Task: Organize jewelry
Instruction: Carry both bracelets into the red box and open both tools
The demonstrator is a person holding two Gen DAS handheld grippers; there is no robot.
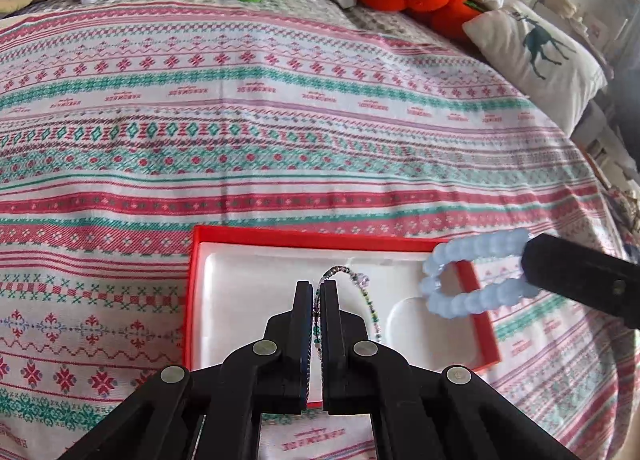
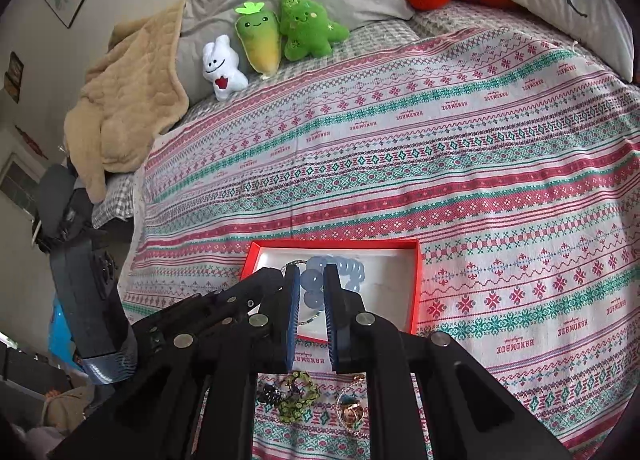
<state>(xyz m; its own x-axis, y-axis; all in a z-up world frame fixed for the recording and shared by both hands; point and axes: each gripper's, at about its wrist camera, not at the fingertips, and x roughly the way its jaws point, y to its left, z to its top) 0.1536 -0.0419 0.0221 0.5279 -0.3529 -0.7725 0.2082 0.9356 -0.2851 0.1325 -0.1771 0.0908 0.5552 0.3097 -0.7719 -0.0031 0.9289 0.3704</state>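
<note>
The left hand-held gripper [image 1: 316, 292] pinches a thin beaded bracelet [image 1: 362, 292] — light, limp, snag-prone. The right hand-held gripper [image 2: 312, 288] clamps a chunky blue bead bracelet [image 1: 472, 274] — stiffer, slick. Both hang over the red box [image 1: 280, 235] on the bed [image 1: 280, 120]; grip across beads.

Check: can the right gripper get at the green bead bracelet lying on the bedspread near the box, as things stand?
Probably not yet. The right gripper is shut on the blue bead bracelet over the red box; the green bead bracelet lies unobstructed beneath it.
</note>
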